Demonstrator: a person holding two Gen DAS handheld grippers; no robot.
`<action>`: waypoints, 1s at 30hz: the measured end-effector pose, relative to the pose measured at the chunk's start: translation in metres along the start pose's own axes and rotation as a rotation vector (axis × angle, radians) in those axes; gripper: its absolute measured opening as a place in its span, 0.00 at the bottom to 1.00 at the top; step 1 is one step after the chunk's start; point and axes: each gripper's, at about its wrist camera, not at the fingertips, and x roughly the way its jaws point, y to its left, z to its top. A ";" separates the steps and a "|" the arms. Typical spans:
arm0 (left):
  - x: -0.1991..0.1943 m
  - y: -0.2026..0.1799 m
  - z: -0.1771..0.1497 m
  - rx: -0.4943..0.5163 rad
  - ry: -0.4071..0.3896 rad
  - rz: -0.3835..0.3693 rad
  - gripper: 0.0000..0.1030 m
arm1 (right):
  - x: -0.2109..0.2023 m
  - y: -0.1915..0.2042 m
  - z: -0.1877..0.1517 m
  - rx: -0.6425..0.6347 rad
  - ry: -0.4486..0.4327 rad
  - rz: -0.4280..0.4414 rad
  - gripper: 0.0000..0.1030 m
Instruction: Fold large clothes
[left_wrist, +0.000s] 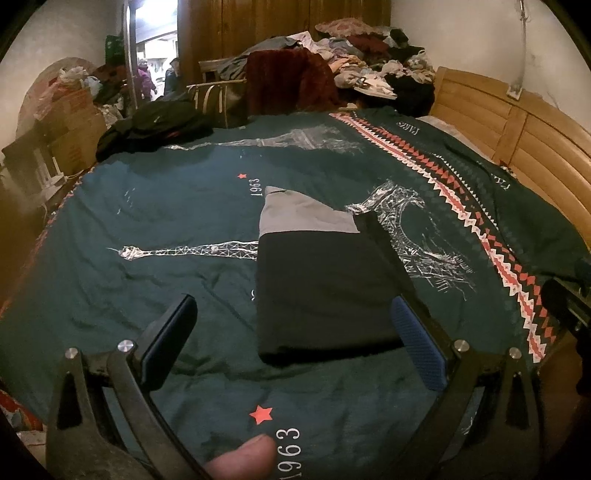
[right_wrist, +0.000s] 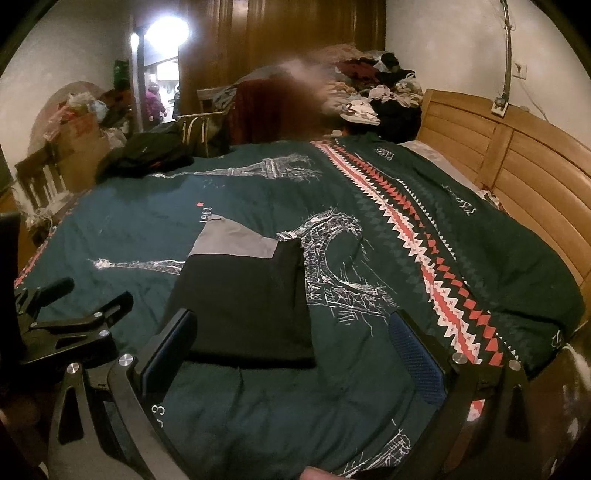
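Folded black-and-grey garment (left_wrist: 325, 288) sits mid-frame on the bedspread (left_wrist: 147, 221); left gripper (left_wrist: 295, 332) and right gripper (right_wrist: 291, 350) both spread wide, holding nothing.

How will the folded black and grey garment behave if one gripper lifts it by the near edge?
The folded garment is soft cloth, so it would probably sag and unfold. It looks light. It might drag on the bedspread rather than slide.

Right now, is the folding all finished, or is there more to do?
The black and grey garment already lies folded in a neat rectangle on the green bedspread. Nothing is in hand: the left gripper and the right gripper are both open and empty. The heap of clothes at the far end looks unfolded.
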 end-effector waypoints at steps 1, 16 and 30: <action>0.000 -0.001 0.000 0.001 0.000 -0.002 1.00 | 0.001 -0.001 0.000 -0.001 0.000 0.002 1.00; -0.005 -0.004 0.003 -0.025 -0.013 0.001 1.00 | 0.001 -0.005 0.009 0.018 -0.005 0.069 1.00; 0.004 0.005 -0.004 -0.041 0.003 0.060 1.00 | 0.010 0.002 0.000 0.017 0.014 0.092 1.00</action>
